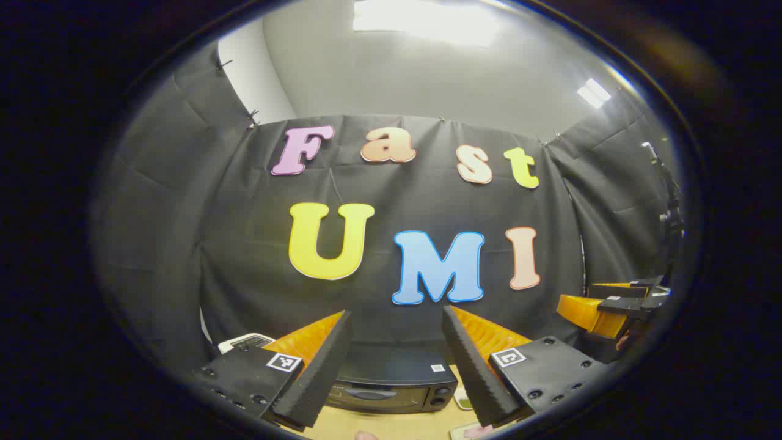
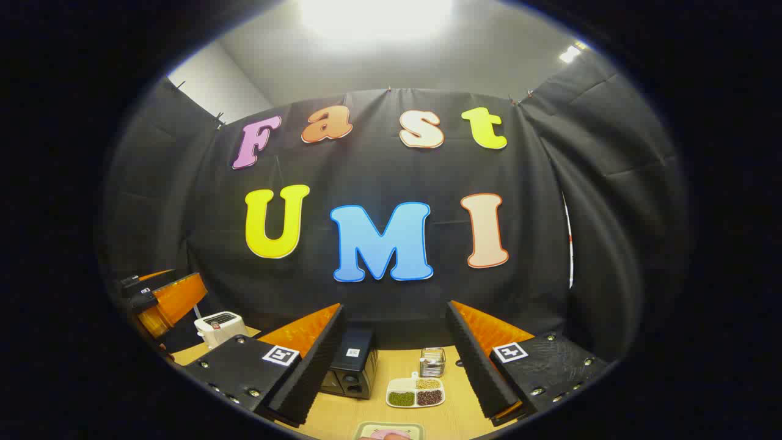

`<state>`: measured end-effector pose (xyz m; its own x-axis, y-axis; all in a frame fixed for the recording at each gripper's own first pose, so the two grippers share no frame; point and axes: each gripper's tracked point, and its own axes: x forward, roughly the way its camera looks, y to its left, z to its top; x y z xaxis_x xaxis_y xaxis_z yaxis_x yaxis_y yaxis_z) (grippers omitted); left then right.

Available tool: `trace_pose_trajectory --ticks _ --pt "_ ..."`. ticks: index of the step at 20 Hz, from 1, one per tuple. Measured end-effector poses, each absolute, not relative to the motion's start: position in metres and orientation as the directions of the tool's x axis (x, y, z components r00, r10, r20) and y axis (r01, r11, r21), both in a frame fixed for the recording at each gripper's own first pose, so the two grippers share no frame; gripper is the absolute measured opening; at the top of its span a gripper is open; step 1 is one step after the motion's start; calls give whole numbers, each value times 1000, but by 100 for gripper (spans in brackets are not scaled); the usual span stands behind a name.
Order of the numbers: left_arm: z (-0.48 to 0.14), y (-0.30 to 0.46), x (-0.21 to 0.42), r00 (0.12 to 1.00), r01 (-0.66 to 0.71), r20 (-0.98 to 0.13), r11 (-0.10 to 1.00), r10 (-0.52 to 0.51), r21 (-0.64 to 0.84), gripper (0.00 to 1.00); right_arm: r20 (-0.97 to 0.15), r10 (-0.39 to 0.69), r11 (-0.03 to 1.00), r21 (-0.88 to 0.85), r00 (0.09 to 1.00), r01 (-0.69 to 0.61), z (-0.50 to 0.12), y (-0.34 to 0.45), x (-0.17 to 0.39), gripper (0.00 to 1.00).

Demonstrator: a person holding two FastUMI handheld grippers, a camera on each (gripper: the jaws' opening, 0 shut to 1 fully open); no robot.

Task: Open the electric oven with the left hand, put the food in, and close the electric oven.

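Two dishes (image 2: 415,392) beside shut oven (image 1: 391,385); toaster (image 2: 219,327) apart.

Bright ceiling panels (image 1: 427,21) overhead wash out to white glare at the top of both views, with a smaller lamp (image 1: 594,93) up to the right. The cloth wall (image 2: 391,293) ahead is evenly lit and sharp. Fisheye bending curves the edges, which darken and soften. Below, the table (image 2: 391,373) sits dimmer between the fingers.
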<state>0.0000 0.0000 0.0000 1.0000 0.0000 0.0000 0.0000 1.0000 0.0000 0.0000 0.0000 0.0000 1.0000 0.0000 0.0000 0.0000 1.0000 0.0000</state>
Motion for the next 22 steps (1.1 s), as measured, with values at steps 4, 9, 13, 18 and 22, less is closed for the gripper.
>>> trace_pose_trajectory --ticks 4,9,13,18,22 --pt "-7 0 -1 1000 15 -17 1000 -15 -6 97 -12 -11 1000 14 1000 11 -6 0 -1 99" --pt "-8 2 -1 999 25 -20 1000 -25 -4 97 -17 -26 1000 14 1000 26 -9 0 -1 99" --pt "-7 6 -1 1000 21 -12 1000 -21 4 100 -21 -28 999 19 999 28 -11 0 -2 99" --pt "-30 10 4 999 24 -49 1000 -23 8 97 -27 -30 999 9 999 30 -13 -3 -4 99" --pt "-78 13 25 989 37 -142 999 -36 2 100 -57 -34 999 -5 998 34 -25 -7 -7 99"
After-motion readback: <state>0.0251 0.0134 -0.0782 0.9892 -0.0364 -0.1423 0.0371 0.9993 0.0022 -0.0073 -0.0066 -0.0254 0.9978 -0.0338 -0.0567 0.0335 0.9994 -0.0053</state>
